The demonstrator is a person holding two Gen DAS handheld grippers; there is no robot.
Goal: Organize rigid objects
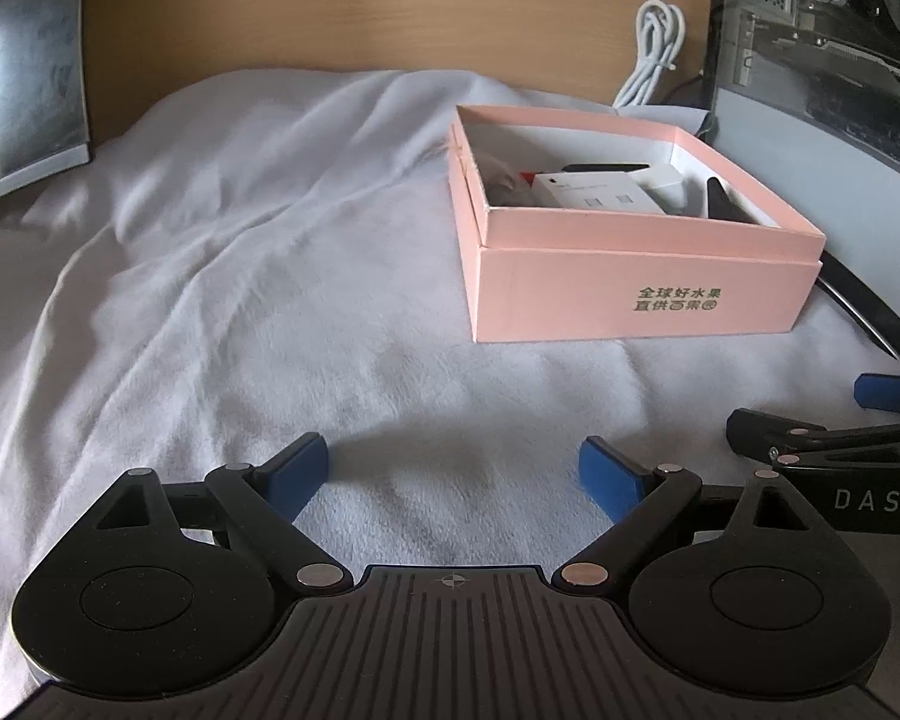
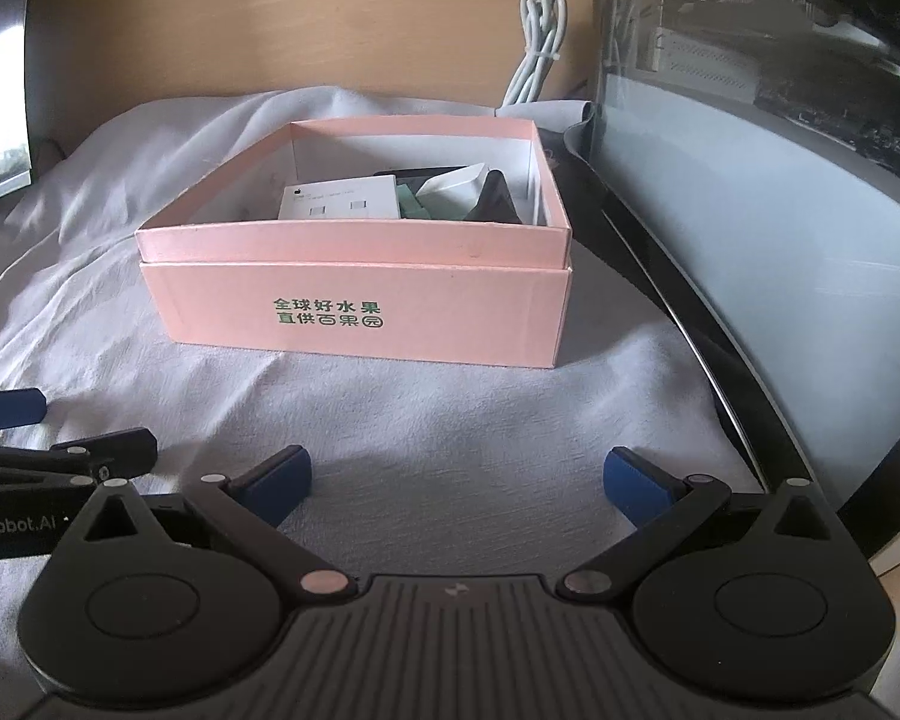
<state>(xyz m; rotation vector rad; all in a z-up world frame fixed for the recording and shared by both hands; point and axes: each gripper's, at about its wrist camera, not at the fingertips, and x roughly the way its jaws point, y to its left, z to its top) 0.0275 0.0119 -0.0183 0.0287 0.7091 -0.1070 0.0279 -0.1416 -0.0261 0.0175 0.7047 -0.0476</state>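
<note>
A pink open box [image 1: 642, 294] with green printed characters stands on a white cloth [image 1: 240, 300]. Inside it lie a white flat carton [image 1: 594, 195], a white block [image 1: 666, 177] and a black object [image 1: 723, 201]. The box also shows in the right wrist view [image 2: 360, 312], holding the white carton [image 2: 342, 201], a greenish piece [image 2: 414, 207] and a black wedge [image 2: 495, 198]. My left gripper [image 1: 453, 480] is open and empty, low over the cloth, short of the box. My right gripper [image 2: 456, 480] is open and empty, facing the box front.
A glass-sided computer case [image 2: 780, 150] stands right of the box. A coiled white cable [image 2: 540, 42] hangs against the wooden back panel [image 1: 360, 0]. A dark monitor [image 1: 24, 60] stands at the left. Each gripper shows at the edge of the other's view.
</note>
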